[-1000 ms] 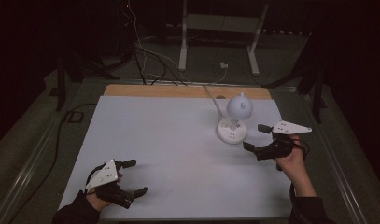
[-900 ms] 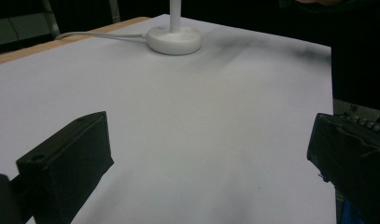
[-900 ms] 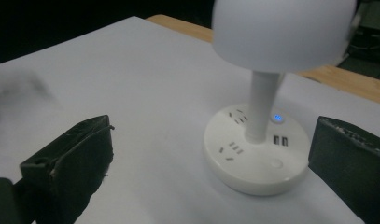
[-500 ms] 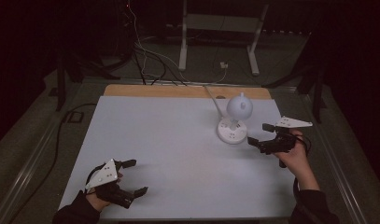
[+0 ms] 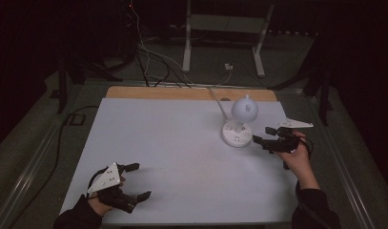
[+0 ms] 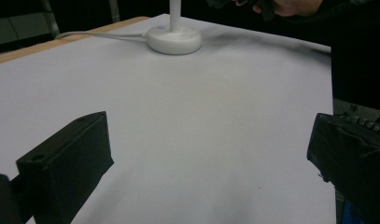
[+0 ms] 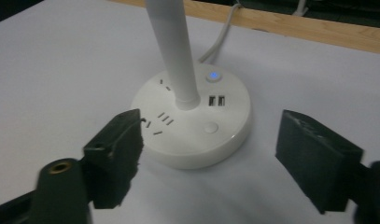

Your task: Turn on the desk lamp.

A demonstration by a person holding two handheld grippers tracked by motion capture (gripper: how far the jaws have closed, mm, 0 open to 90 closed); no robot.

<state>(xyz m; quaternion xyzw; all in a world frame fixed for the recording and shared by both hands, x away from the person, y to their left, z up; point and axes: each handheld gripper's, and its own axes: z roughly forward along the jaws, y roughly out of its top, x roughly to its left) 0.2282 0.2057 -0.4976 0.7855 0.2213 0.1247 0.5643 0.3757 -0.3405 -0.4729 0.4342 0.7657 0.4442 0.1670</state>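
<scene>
Right gripper view: gripper (image 7: 208,158) straddles lamp base (image 7: 193,120).

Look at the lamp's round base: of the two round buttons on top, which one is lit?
The small button at the far edge of the lamp base, beside the cable's entry, glows blue. The other button, nearer the right gripper, is plain white and unlit.

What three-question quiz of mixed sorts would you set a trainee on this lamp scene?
1. True or false: the right gripper is shut on the white desk lamp's round base.
2. Which light on that base glows? A red, B blue, C green.
3. Fill in: the left gripper rests near the table's ___ corner, jaws open.

Key: 1 false, its jaws are open, apart from the base. 2 B, the blue indicator light. 3 near-left, on the white tabletop.
</scene>
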